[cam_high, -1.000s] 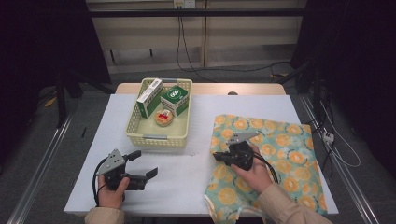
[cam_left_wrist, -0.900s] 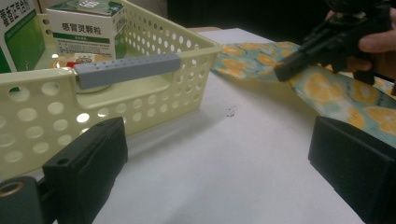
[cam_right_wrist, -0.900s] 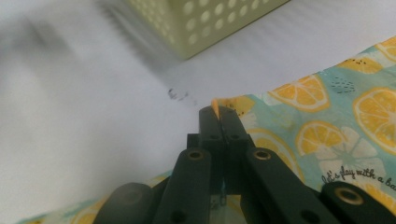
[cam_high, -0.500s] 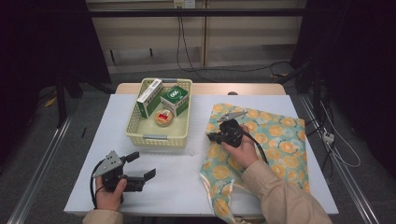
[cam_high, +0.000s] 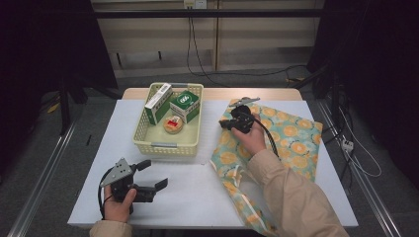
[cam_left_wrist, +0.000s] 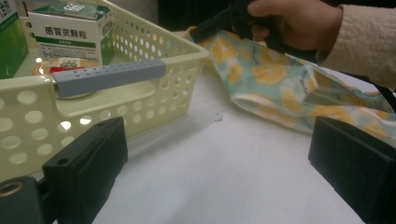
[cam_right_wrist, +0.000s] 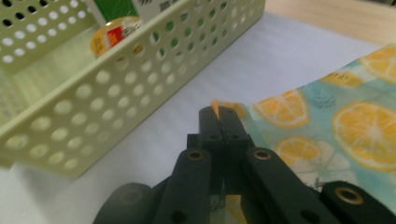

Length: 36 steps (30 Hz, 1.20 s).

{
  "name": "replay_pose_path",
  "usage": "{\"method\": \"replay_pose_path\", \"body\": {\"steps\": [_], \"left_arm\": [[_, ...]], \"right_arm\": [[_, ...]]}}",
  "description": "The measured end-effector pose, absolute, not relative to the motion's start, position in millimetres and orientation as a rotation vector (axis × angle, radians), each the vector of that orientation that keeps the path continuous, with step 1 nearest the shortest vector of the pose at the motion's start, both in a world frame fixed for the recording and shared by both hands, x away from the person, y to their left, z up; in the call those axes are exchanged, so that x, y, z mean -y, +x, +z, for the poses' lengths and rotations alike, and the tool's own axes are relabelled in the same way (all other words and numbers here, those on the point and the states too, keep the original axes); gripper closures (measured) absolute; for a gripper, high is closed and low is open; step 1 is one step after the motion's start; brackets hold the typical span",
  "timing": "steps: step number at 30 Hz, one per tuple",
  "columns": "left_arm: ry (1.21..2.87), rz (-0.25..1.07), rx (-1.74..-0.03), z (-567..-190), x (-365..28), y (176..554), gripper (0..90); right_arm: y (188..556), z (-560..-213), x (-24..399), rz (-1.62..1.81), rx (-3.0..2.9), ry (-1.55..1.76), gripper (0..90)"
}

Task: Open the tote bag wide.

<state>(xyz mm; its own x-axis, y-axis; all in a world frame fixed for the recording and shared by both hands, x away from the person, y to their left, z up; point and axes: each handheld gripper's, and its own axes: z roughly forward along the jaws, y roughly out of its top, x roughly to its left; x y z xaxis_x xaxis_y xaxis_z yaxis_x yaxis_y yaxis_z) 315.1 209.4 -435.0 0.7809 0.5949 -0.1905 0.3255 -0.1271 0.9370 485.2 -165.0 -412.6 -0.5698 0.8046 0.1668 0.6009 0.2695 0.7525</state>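
Note:
A teal cloth (cam_high: 292, 134) printed with lemon slices lies on the right half of the white table. My right gripper (cam_high: 225, 124) is at the cloth's far left corner, jaws shut on a pinch of its edge (cam_right_wrist: 215, 108). The cloth (cam_left_wrist: 275, 79) is lifted and folded along its left side, and a strip trails back under the person's sleeve. My left gripper (cam_high: 154, 174) rests near the table's front left, jaws wide open with nothing between them. In the left gripper view, its two black pads (cam_left_wrist: 88, 163) frame bare table.
A pale yellow perforated basket (cam_high: 167, 146) stands left of the cloth. It holds two green-and-white boxes (cam_high: 184, 104) and a small round tin (cam_high: 172, 124). Its grey handle (cam_left_wrist: 109, 77) faces the left gripper. Cables hang behind the table.
The right gripper has moved away from the person toward the table's far edge, dragging the cloth's left edge with it. The left gripper has stayed put.

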Motion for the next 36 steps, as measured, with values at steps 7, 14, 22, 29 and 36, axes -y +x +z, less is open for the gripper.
{"method": "replay_pose_path", "body": {"steps": [7, 14, 22, 29, 36], "left_arm": [[1.732, 0.265, -0.724, -435.0, -208.6, 316.0, 4.5], [1.739, 0.267, -0.715, -435.0, -207.5, 316.8, 4.5], [1.757, 0.272, -0.711, -434.5, -205.0, 314.5, 4.5], [1.765, 0.277, -0.715, -434.5, -205.5, 311.4, 4.5], [1.769, 0.280, -0.718, -434.6, -204.8, 310.9, 4.5]], "right_arm": [[500.6, -420.7, 169.6, 1.173, -2.228, 1.338, 87.9], [483.7, -413.2, 173.0, 1.190, -2.277, 1.261, 50.8], [431.2, -395.5, 193.2, 1.160, -2.439, 1.090, 42.6], [379.0, -399.3, 209.9, 1.141, -2.534, 1.006, 46.3], [341.1, -428.2, 207.6, 1.085, -2.628, 0.949, 53.2]]}}
